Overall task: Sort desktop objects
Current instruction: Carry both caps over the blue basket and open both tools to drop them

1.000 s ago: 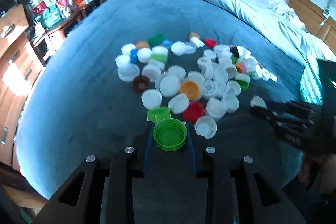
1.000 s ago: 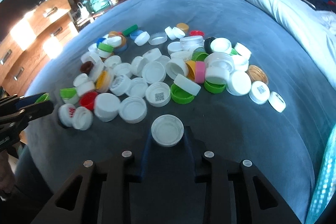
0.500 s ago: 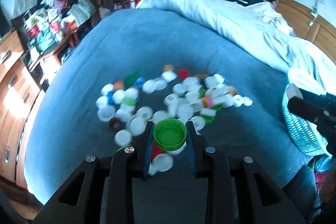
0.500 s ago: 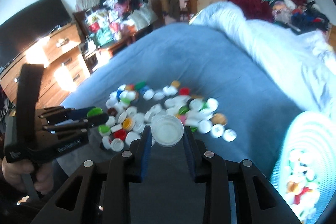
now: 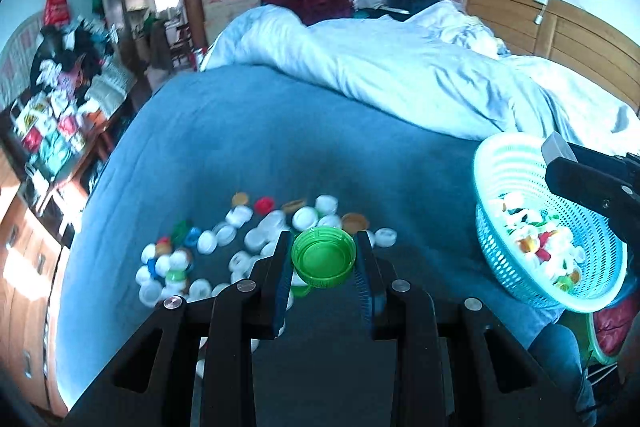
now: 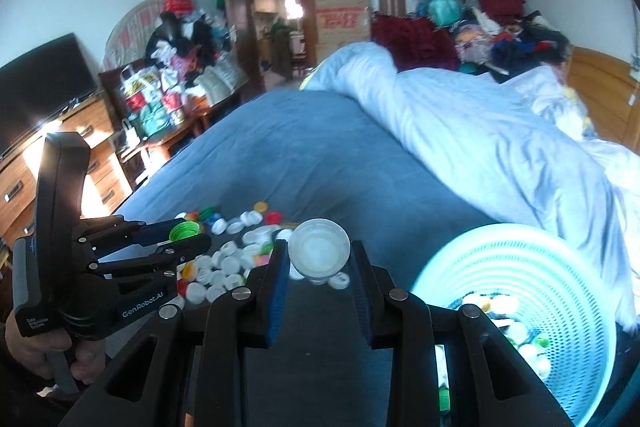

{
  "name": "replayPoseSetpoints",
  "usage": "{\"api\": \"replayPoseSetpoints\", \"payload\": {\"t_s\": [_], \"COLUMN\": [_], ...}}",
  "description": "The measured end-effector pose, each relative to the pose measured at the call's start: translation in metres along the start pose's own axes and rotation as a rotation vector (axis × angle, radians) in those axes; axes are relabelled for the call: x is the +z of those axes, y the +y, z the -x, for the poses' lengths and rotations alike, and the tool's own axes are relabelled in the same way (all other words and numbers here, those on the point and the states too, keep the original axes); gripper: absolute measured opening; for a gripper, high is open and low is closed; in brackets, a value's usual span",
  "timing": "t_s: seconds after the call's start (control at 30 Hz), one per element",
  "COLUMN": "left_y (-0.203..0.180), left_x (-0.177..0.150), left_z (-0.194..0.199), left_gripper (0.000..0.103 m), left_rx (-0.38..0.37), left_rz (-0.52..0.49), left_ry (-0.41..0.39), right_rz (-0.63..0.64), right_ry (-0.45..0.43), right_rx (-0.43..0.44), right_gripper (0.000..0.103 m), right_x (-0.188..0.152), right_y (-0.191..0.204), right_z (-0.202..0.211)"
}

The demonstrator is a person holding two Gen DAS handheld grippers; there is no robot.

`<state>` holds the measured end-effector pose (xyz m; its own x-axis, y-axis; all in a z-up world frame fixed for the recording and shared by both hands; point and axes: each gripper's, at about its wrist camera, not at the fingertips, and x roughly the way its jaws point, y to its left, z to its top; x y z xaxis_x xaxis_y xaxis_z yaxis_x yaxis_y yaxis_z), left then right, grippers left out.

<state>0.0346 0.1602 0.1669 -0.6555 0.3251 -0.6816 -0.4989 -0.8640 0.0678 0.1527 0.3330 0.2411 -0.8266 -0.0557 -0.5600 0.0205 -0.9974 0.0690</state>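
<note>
While you had both fingers pinched on caps, green cap [image 5: 323, 257] in your left gripper [image 5: 323, 263], white cap [image 6: 319, 253] in your right gripper [image 6: 319, 259], both rode above the bed [image 5: 280, 147]. Letting go short of the basket [image 6: 520, 251] at the near right could've dropped them.

Two grippers: left gripper [image 5: 323, 261], right gripper [image 6: 319, 259]. One green cap [image 5: 323, 257], one white cap [image 6: 319, 254]. One basket [image 5: 508, 163], right. Loose caps [image 5: 256, 227]: several dozen; exact count unreadable.
</note>
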Motion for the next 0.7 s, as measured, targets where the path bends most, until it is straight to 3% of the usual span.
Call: {"api": "replayPoseSetpoints", "payload": {"t_s": [0.7], "left_y": [-0.120], "left_x": [0.050], "left_z": [-0.002], "left_gripper": [0.025], "left_rx": [-0.061], "left_rz": [-0.172], "left_ry": [-0.055], "right_rz": [-0.133], "right_ry": [-0.049], "right_rx": [-0.137], "right_gripper": [0.033], "right_x": [-0.022], "right_y": [-0.084], "right_z": [0.061]}}
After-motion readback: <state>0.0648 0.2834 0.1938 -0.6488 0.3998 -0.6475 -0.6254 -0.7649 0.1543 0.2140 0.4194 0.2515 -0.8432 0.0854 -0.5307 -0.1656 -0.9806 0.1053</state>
